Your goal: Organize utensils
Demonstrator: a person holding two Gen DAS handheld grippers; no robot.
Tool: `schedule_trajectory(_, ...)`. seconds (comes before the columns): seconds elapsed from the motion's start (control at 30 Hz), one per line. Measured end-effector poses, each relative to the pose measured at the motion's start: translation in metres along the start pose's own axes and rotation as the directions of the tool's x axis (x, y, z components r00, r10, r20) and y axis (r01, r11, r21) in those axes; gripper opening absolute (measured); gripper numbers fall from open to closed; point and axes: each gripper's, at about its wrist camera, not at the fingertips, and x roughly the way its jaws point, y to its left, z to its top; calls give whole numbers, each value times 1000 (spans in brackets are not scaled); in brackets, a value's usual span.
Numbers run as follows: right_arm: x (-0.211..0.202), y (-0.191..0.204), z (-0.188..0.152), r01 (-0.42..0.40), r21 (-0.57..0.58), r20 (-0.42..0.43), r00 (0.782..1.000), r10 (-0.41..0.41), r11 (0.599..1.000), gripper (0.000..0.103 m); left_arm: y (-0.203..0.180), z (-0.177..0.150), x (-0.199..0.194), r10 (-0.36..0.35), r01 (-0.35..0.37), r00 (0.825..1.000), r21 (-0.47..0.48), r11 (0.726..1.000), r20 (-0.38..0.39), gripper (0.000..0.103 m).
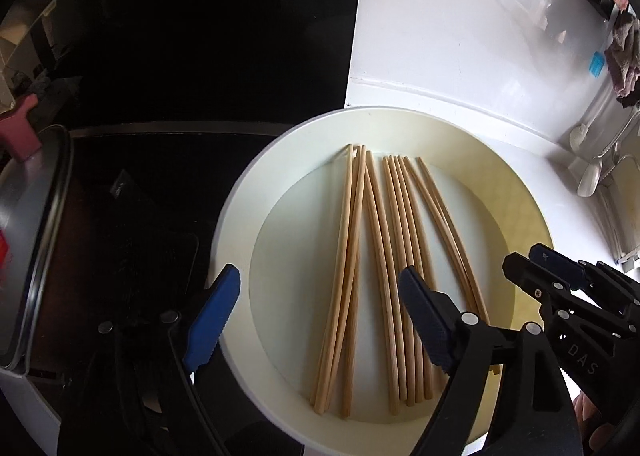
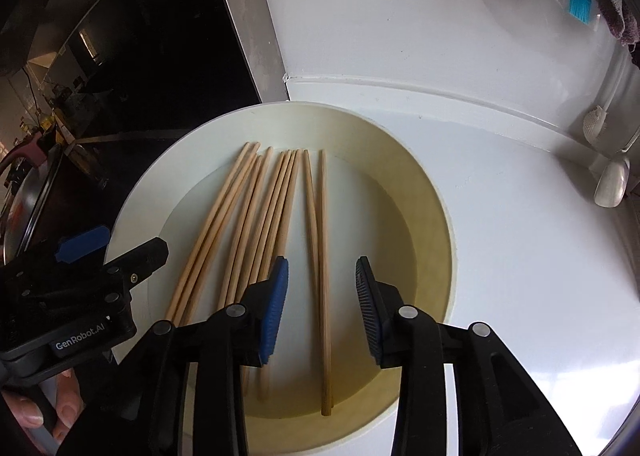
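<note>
We lose the near ends of some chopsticks [image 2: 280, 195] behind the right gripper [image 2: 322, 312], the bowl [image 2: 132, 215] rim's near edge cut off below, small white utensils [image 2: 610, 179] right of the bowl too blurred to name

Left tool [image 1: 320, 308] pointed steeply down, jaws spread wide, nothing between the pads. Right tool [image 2: 322, 308] alongside it, same downward tilt, jaws partly apart, gripping nothing. Fingertips [image 2: 64, 412] wrapped the left handle.

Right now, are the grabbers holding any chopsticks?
No. The left gripper and right gripper are both open above the chopsticks lying in the bowl.
</note>
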Motion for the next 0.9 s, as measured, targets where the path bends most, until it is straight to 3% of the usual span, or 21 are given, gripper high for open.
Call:
schedule_trajectory(0.1,-10,-2,-2,-12,14,6,1000,12,1000,47,-1,-2,-10,15,-15,1000,-1,1000,13,86)
schedule_trajectory(0.9,-79,-2,-30,12,23,45,999,-13,1000,60,-5,-22,-99,25,-23,996,-16,1000,88,93)
